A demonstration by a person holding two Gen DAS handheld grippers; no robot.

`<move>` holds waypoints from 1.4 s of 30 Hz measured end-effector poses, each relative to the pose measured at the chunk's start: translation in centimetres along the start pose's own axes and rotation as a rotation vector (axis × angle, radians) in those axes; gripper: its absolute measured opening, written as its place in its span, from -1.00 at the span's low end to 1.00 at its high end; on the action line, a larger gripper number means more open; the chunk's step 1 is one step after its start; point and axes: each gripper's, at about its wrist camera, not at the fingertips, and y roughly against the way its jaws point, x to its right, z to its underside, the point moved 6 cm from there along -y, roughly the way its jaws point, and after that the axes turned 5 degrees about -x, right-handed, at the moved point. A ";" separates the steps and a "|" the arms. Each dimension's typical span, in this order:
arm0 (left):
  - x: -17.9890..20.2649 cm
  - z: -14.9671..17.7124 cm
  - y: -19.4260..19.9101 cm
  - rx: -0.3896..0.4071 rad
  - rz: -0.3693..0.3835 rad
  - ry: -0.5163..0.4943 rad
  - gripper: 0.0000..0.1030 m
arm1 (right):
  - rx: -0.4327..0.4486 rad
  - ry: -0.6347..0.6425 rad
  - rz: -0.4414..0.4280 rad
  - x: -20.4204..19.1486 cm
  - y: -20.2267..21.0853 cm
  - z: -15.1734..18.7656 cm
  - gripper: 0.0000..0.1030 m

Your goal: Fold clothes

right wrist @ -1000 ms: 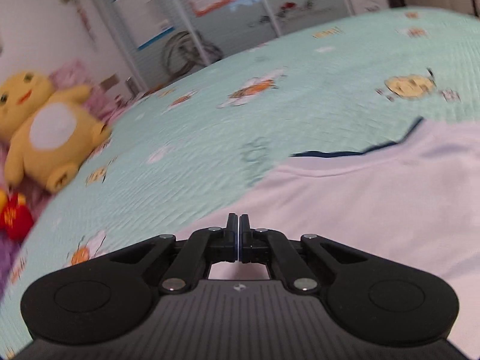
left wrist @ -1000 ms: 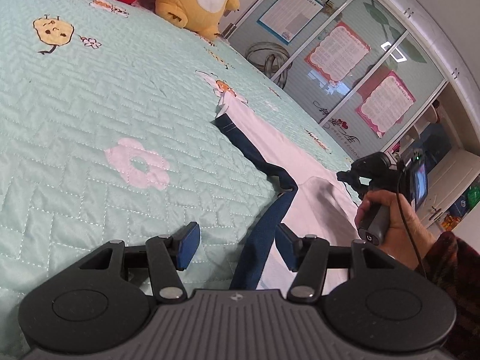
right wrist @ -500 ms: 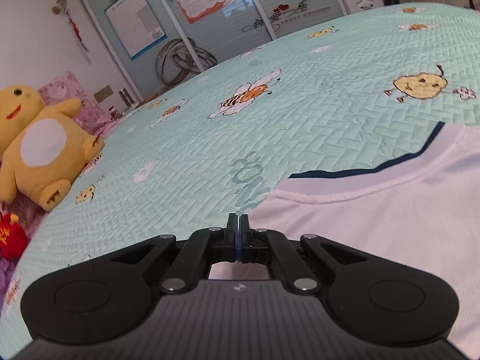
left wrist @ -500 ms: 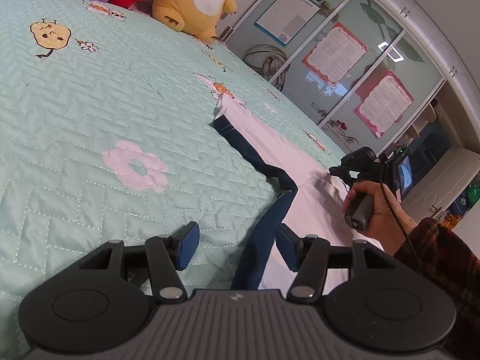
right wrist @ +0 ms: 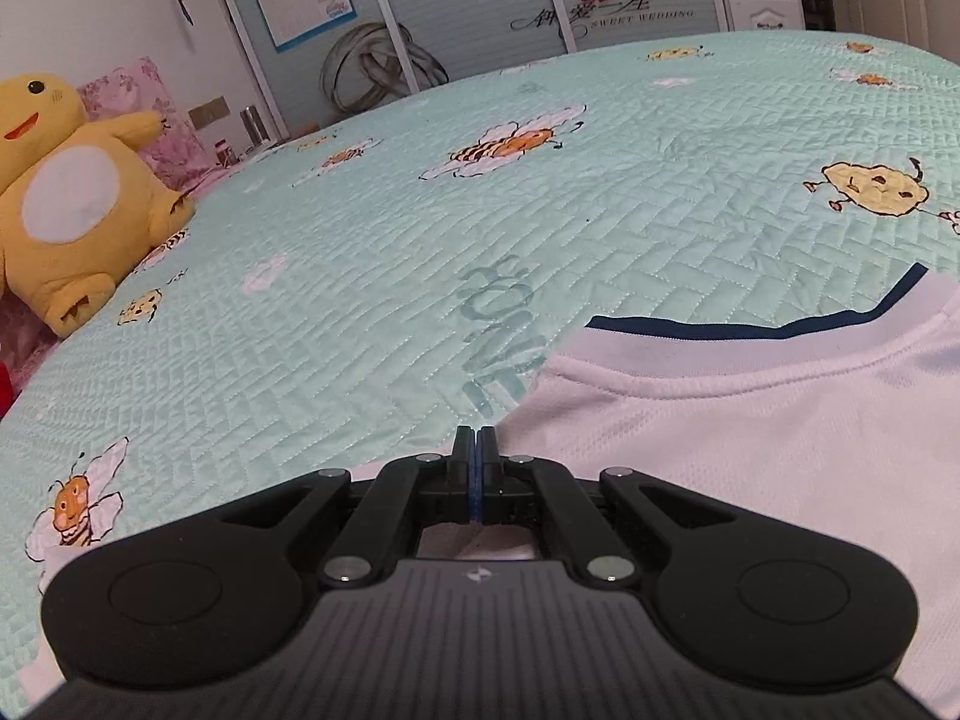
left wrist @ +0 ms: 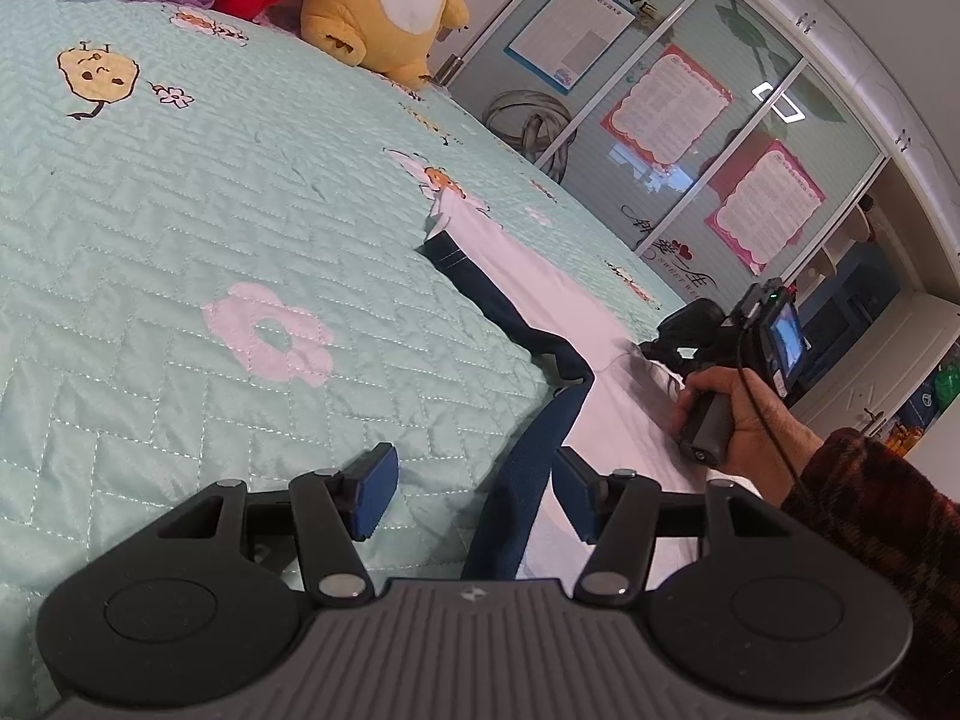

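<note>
Left wrist view: the left tool (left wrist: 474, 489) stands open just above the bed (left wrist: 180, 228). The navy trim (left wrist: 528, 468) of the white garment (left wrist: 540, 294) runs up between its blue pads (left wrist: 375, 483), nearer the right pad, with neither pad pressing on it. The garment lies flat on the quilt ahead and to the right of this tool. Further right, a hand (left wrist: 744, 414) in a dark patterned sleeve (left wrist: 870, 498) holds the right tool (left wrist: 654, 351) low over the white cloth.

Right wrist view: the right tool (right wrist: 474, 468) has its fingers fully together. White fabric (right wrist: 750, 450) lies under and to the right of the tips; whether any cloth is pinched between them cannot be told. The garment's navy-edged hem (right wrist: 750, 327) lies ahead and to the right. A yellow plush toy (right wrist: 66, 204) sits well off to the left.

Risks, as judged: if the left tool closes where it stands, it may catch only the narrow trim, or the quilt beneath with it, and the lift would drag the bedcover. If the right tool holds nothing, one-sided lifting would skew the fold. Thin, slack fabric could also slip from a shallow pinch.
</note>
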 end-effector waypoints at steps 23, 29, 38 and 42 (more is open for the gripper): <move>0.0 -0.1 -0.2 0.005 -0.003 -0.015 0.22 | 0.042 0.027 0.048 0.3 -0.2 -0.4 -1.00; -0.2 -0.2 0.0 0.006 0.005 -0.008 0.22 | 0.148 -0.062 -0.071 2.9 5.0 -1.3 -1.00; 0.1 0.2 0.0 0.011 -0.002 -0.018 0.22 | 0.250 -0.227 0.165 17.2 12.8 -2.5 -1.00; 0.2 0.1 -0.1 0.013 -0.012 -0.029 0.22 | 0.190 -0.239 0.176 20.1 12.0 -3.2 -1.00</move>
